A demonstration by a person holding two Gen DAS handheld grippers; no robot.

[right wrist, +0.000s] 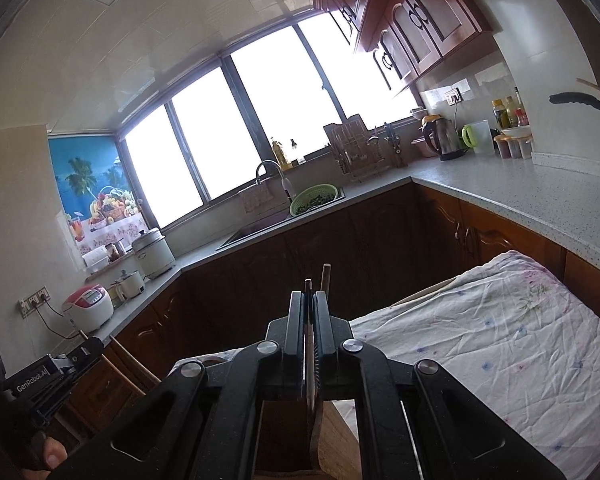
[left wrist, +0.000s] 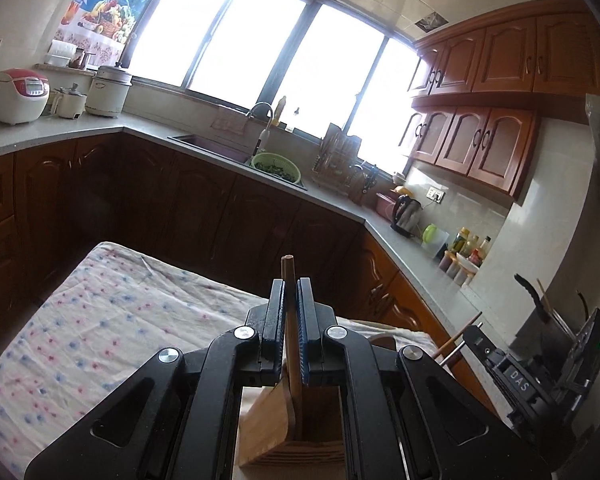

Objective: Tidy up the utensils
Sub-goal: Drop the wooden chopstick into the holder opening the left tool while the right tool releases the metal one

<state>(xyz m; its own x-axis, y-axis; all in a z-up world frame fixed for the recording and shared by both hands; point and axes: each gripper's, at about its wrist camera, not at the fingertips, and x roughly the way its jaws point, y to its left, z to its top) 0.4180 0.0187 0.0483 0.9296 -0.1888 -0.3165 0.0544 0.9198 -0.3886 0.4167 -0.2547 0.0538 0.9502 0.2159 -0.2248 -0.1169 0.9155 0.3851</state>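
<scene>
Between my left gripper's (left wrist: 291,308) closed-down fingers I've got a wooden utensil handle (left wrist: 290,300), clamped tight, its round brown tip poking up past the blue pads. Straight below, through the frame of the gripper, sits the wooden utensil holder (left wrist: 296,436), its open compartment right under the shaft, and the handle's lower end drops into that box. Over on my right gripper (right wrist: 310,316), the fingers are pinched nearly together on a thin dark utensil (right wrist: 309,344), its slim tip showing just above the pads. A second wooden stick end (right wrist: 325,276) stands just beside it on the right, outside the fingers; I can't tell what it belongs to. Under this gripper too I see wooden holder walls (right wrist: 332,432), the thin utensil running down into them. Both grippers hang over the table draped in a dotted cloth (left wrist: 100,312), holder standing on it. From the left camera I catch my other gripper off at the right edge. Behind, grey countertop (right wrist: 500,188), sink with a green colander (left wrist: 276,166).
</scene>
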